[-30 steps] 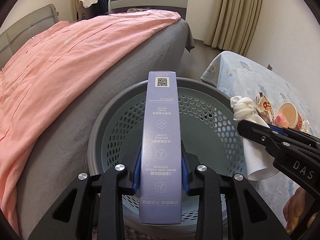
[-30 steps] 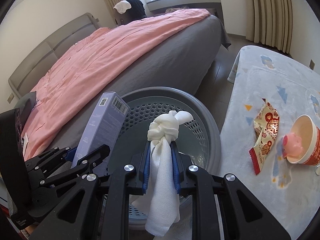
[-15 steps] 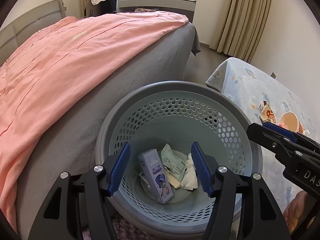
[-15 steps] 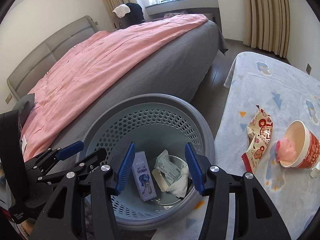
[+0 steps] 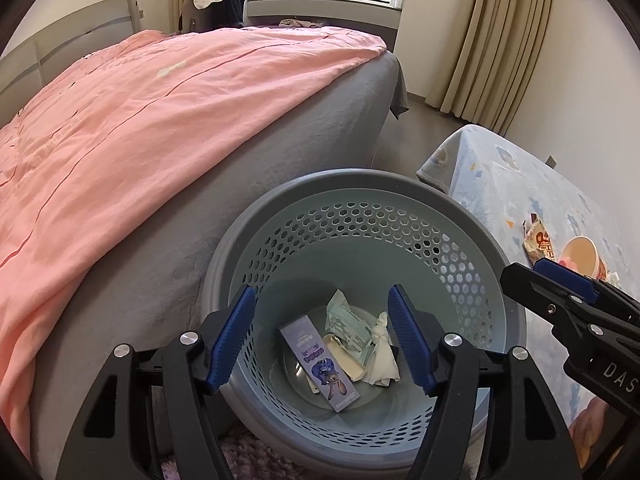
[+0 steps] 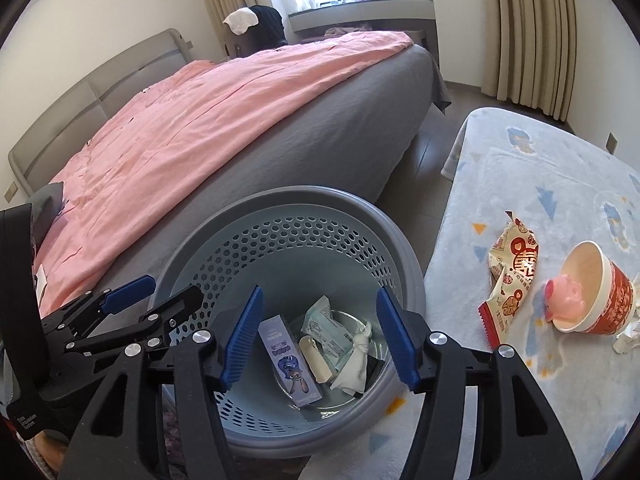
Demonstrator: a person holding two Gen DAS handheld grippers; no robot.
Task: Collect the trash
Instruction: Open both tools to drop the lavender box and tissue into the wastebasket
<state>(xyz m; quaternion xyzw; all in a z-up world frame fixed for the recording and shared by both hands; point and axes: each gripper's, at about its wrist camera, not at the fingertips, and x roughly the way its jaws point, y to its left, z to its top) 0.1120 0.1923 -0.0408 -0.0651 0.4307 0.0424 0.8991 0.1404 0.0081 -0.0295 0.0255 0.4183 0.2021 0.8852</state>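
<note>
A grey perforated basket [image 5: 304, 188] [image 6: 404, 256] stands on the floor beside the bed. At its bottom lie a purple carton [image 5: 320, 364] [image 6: 288, 364], a knotted white tissue [image 5: 382, 356] [image 6: 356, 356] and a pale green wrapper [image 5: 344, 320] [image 6: 324, 328]. My left gripper [image 5: 322, 340] hangs over the basket, its jaws still opening with nothing between them. My right gripper [image 6: 320, 336] is also above the basket, jaws opening and empty. On the rug lie a red-and-white snack wrapper [image 6: 508, 276] and a red paper cup [image 6: 596, 292] with a pink pig toy [image 6: 564, 296].
A bed with a pink cover [image 5: 140, 120] and grey mattress side [image 6: 320, 132] runs along the left, close against the basket. A light blue patterned rug [image 6: 532, 184] lies at the right. Curtains [image 5: 492, 40] and a window are at the back.
Both grippers opened. The purple carton dropped from the left one and the white tissue from the right one; both now lie in the basket.
</note>
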